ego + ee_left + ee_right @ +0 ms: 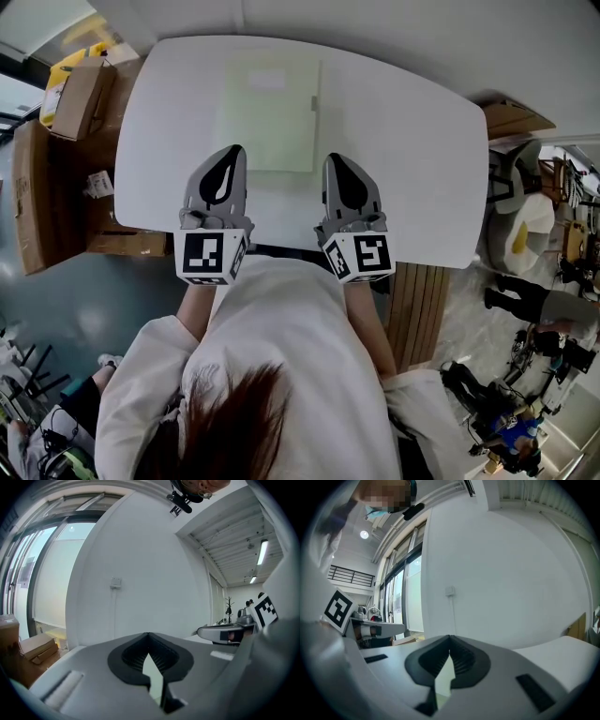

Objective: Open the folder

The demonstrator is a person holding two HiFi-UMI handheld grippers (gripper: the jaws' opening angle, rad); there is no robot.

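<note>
A pale green folder [267, 114] lies flat and closed on the white table [403, 141], toward its far middle. My left gripper [235, 148] hovers at the folder's near left corner, its tips meeting and nothing between them. Just off the folder's near right corner, my right gripper [334, 157] also has its tips together and is empty. In the left gripper view the jaws [148, 633] close to a point before a white wall; a pale green sliver [154, 679] shows through the gap behind them. In the right gripper view, that gripper [450, 636] looks the same.
Cardboard boxes [70, 94] stand on the floor at the table's left, with a larger one [33, 197] beside them. A wooden slatted panel [417, 309] sits by the table's near right edge. People and equipment [539, 309] occupy the far right.
</note>
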